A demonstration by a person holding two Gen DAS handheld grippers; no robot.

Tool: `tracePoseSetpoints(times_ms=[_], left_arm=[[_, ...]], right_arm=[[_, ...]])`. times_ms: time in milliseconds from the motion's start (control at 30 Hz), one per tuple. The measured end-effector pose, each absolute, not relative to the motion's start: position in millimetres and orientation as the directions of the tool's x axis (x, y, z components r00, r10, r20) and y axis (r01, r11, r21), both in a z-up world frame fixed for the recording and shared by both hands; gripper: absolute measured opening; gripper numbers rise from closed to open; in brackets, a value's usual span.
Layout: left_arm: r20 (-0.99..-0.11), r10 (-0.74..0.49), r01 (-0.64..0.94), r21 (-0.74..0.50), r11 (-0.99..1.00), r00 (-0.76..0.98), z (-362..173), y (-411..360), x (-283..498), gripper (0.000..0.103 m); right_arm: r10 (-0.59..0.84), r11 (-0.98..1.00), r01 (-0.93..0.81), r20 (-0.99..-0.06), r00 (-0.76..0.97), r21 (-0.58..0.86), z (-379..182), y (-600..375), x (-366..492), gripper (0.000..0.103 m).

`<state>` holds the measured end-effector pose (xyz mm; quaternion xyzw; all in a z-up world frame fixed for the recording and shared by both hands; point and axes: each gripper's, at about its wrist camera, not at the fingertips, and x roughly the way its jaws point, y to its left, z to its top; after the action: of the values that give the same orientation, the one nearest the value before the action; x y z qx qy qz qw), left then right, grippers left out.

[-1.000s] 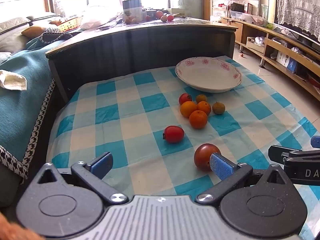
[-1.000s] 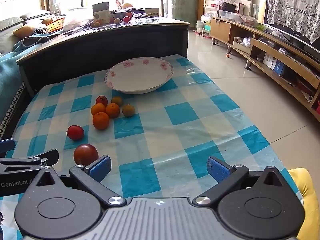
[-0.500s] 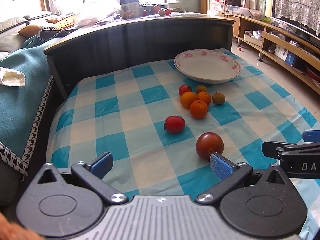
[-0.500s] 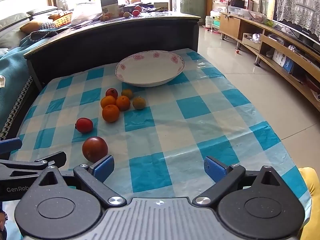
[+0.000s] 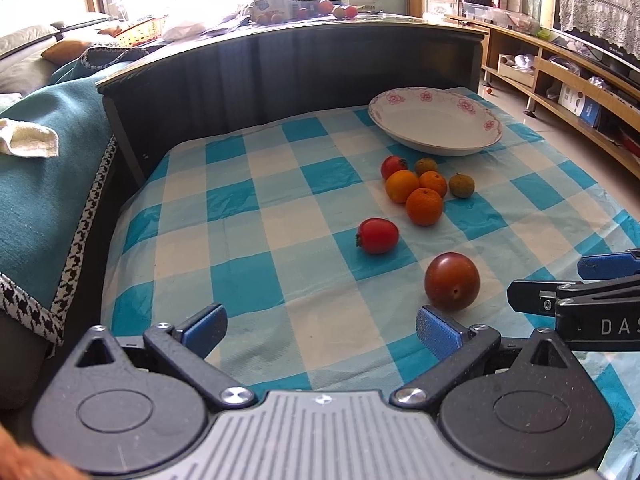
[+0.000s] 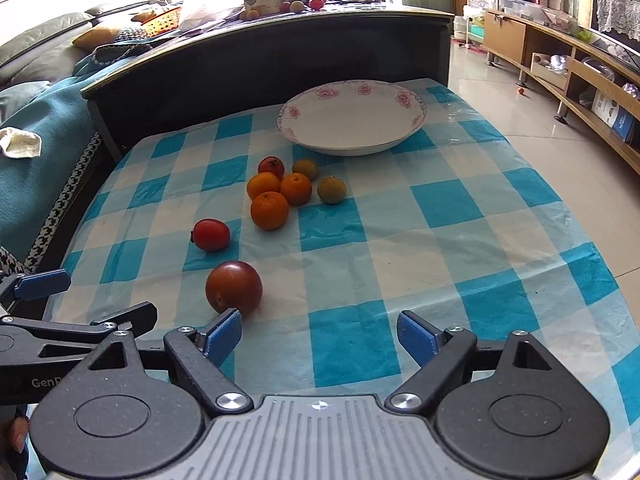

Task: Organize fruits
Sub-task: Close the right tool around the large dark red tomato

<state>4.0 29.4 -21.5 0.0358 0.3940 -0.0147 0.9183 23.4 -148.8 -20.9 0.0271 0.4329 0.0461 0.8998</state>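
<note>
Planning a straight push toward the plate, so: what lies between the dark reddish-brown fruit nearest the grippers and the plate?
In both wrist views, the orange cluster lies between the dark fruit and the plate; the red tomato sits left of that line.

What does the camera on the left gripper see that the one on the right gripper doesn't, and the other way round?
Only the left wrist view shows the right gripper from the side, entering at its right edge. Only the right wrist view shows the left gripper from the side at its left edge, plus a small orange ball on the floor. Both share the flowered plate, with nothing in it, the checked tablecloth, the cluster of oranges, the red tomato and the dark round fruit nearest the grippers. Both grippers are open.
</note>
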Motion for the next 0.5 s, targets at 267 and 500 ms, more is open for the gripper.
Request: tracePoseSetpoints(times_ms=[267, 500], left_arm=[[-0.725, 0.022, 0.027, 0.055, 0.998, 0.688, -21, 44, 12, 0.103], [-0.714, 0.028, 0.035, 0.074, 0.997, 0.699, -19, 51, 15, 0.103]], right_arm=[[0.182, 0.981, -0.168, -0.771, 0.610, 0.099, -21, -132, 41, 0.075], [0.234, 0.967, -0.222, -0.791, 0.565, 0.128, -30, -123, 58, 0.068]])
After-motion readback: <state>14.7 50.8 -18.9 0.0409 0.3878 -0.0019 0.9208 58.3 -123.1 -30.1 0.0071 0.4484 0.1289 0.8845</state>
